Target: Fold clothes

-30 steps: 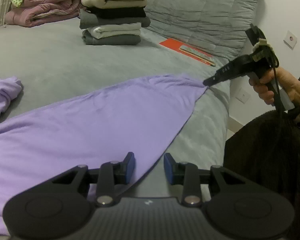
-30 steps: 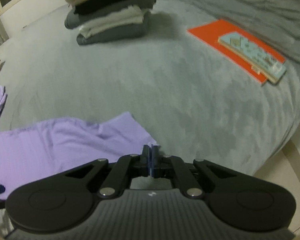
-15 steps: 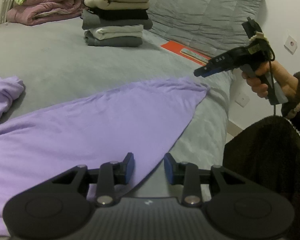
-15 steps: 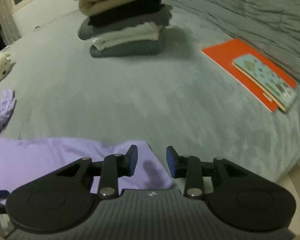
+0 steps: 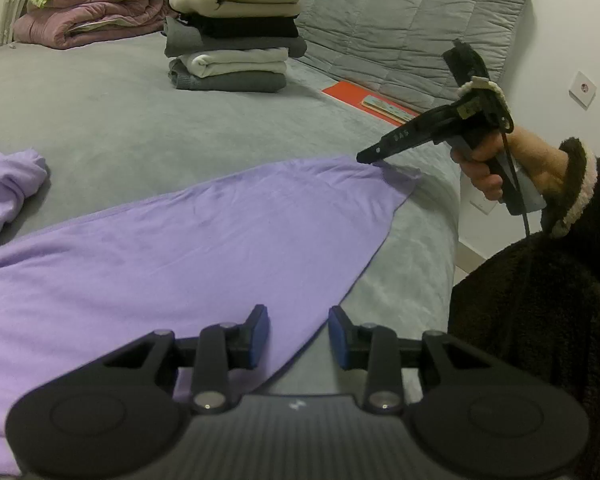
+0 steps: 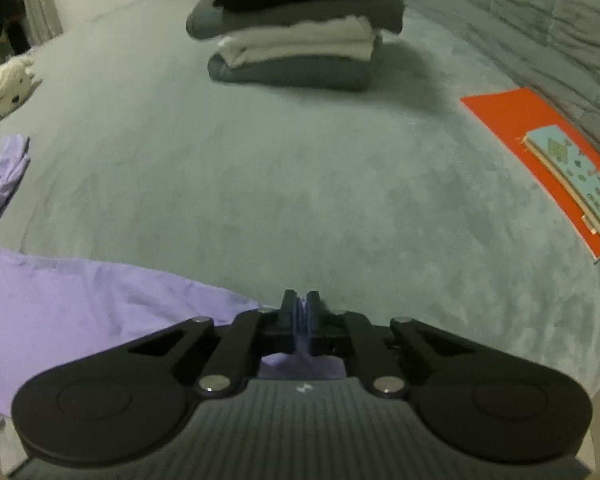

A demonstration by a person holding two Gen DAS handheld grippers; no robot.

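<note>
Right tongs (image 6: 301, 312) reclosed on purple garment (image 5: 188, 240) corner.

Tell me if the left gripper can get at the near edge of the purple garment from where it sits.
Probably yes. The left gripper is open, and the purple garment has its hem running right between the fingers, flat on the grey bed, with nothing lying over that edge.

A grey bed (image 5: 100, 120) filled both views; a grey quilted cover (image 5: 400, 32) rose along its edge at one o'clock; an orange folder (image 6: 516, 120) lay at two o'clock in the right wrist view, with a patterned book (image 6: 572, 168) on top of it; a white plush toy (image 6: 6, 88) sat at ten o'clock; a wall socket (image 5: 583, 89) showed at two o'clock in the left wrist view.
</note>
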